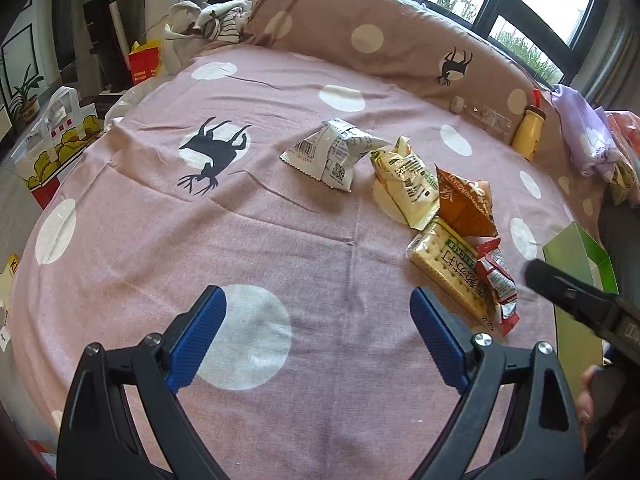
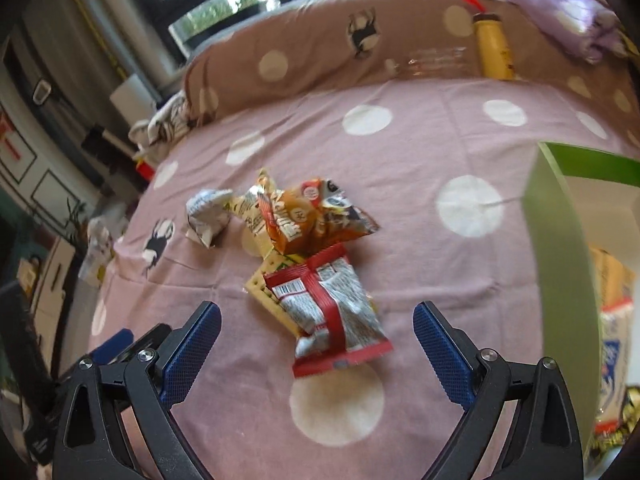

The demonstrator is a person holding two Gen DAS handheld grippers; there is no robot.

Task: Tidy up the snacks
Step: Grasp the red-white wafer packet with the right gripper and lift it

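Matt cotton-like bedsheet; glossy crinkled foil snack packets; ribbed blue plastic pads.

On the bed, the cracker pack serves as the landmark: the foil snack packet lies partly on top of it, on its right side in the left wrist view. Just behind the cracker pack sit two more pouches, touching it, and a crumpled wrapper lies farther back and to the left. The open box stands to its right, and a bottle leans against the pillow well behind.
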